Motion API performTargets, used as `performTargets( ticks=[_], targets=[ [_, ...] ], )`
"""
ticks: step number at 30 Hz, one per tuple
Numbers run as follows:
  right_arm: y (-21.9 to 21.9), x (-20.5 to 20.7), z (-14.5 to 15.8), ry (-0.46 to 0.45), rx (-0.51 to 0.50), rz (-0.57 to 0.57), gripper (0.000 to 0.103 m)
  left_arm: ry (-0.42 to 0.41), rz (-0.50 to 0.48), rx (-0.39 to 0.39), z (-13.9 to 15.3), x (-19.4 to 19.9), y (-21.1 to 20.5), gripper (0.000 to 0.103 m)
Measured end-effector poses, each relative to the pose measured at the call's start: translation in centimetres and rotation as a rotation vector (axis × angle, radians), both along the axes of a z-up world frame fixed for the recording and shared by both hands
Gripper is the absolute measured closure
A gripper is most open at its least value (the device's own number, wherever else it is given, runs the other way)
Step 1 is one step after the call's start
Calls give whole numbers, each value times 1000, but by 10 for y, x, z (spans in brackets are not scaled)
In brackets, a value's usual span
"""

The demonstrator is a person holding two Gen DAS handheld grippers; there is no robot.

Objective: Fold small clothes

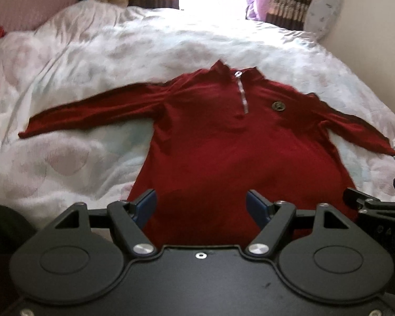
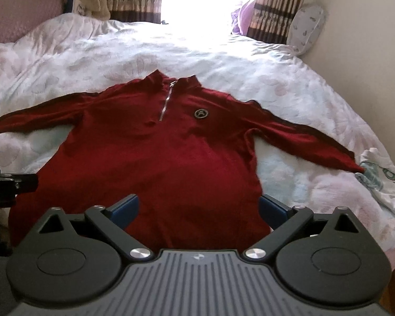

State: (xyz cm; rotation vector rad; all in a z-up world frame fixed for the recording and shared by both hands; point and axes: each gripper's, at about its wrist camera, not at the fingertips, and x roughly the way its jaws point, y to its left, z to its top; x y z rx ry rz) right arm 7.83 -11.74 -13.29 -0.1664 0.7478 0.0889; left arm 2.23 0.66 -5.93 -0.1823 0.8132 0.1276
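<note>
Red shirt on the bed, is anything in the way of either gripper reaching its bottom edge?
Nothing visible. The red shirt lies spread flat on the bedspread, both grippers open just over its bottom edge: the left gripper and right gripper. A white garment sits beyond the sleeve tip.

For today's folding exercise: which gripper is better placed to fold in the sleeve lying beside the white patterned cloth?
Probably the right gripper: open at the red shirt's hem corner on that sleeve's side.

Red shirt [image 1: 223, 144]: hem hidden behind both gripper bodies; badge [image 1: 277, 105] lettering blurred; left cuff cut off in right view.
</note>
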Motion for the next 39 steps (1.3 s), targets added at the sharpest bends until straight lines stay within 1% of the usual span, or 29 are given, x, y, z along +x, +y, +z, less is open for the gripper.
performTargets(
  ticks=[2,3,4,6,8,9,11,12,13,15,16,18,19,20,21,22,23,24,25,26,27,28,29,30,31,33,34,36,39],
  targets=[
    [6,8,-5,4,-1,9,0,17,15,-3,-2,8,5,27],
    [9,11,-7,-1,-5,2,0,11,5,4,-2,14,6,27],
    [14,15,-10,-7,-16,-2,0,0,0,18,0,18,8,27],
    [20,24,-12,-21,-32,13,0,-18,21,58,0,31,13,27],
    [27,32,-12,-47,-48,32,0,-45,43,69,-3,42,29,27],
    [27,36,-12,-62,-54,51,0,-53,61,57,-6,48,43,27],
    [27,45,-13,-73,-58,72,0,-27,125,-5,-13,66,90,27],
    [27,52,-14,-68,-60,67,0,-24,169,-16,-16,73,114,27],
    [26,60,-16,-60,-56,70,0,-24,236,-3,-21,81,144,27],
    [26,74,-20,-35,-47,80,0,1,385,76,-30,98,204,27],
    [25,84,-24,-20,-43,81,0,18,435,111,-35,108,231,27],
    [27,97,-29,-7,-38,76,0,93,532,158,-51,132,291,27],
    [28,102,-32,-6,-38,72,0,129,570,163,-60,142,315,27],
    [30,108,-35,-3,-43,67,0,168,611,151,-69,150,339,27],
    [31,112,-38,2,-49,61,0,203,654,120,-80,157,361,27],
    [31,117,-41,8,-54,56,0,228,682,64,-90,161,383,27],
    [31,120,-44,14,-53,55,0,238,688,-19,-101,165,400,27],
    [31,124,-46,23,-49,61,0,233,692,-93,-110,167,414,27],
    [30,130,-49,40,-39,72,0,234,704,-134,-116,167,421,27],
    [28,134,-52,56,-32,77,0,245,716,-156,-120,170,423,27],
    [27,139,-56,69,-30,71,0,249,724,-156,-122,172,424,27],
    [26,145,-59,80,-34,59,0,240,718,-143,-122,175,424,29],
    [24,150,-63,89,-42,44,0,233,703,-121,-121,176,423,35],
    [21,154,-66,97,-50,27,0,236,685,-91,-120,178,419,35],
    [19,157,-69,106,-56,14,0,237,665,-62,-120,178,415,39],
    [15,161,-73,116,-65,-3,0,226,631,-38,-118,178,409,88],
    [13,162,-74,114,-72,-8,0,219,624,-49,-118,178,408,99],
    [9,162,-74,108,-93,-9,0,182,625,-80,-114,174,407,99],
    [-1,166,-72,86,-142,2,0,114,583,61,-94,172,385,99]
  ],
)
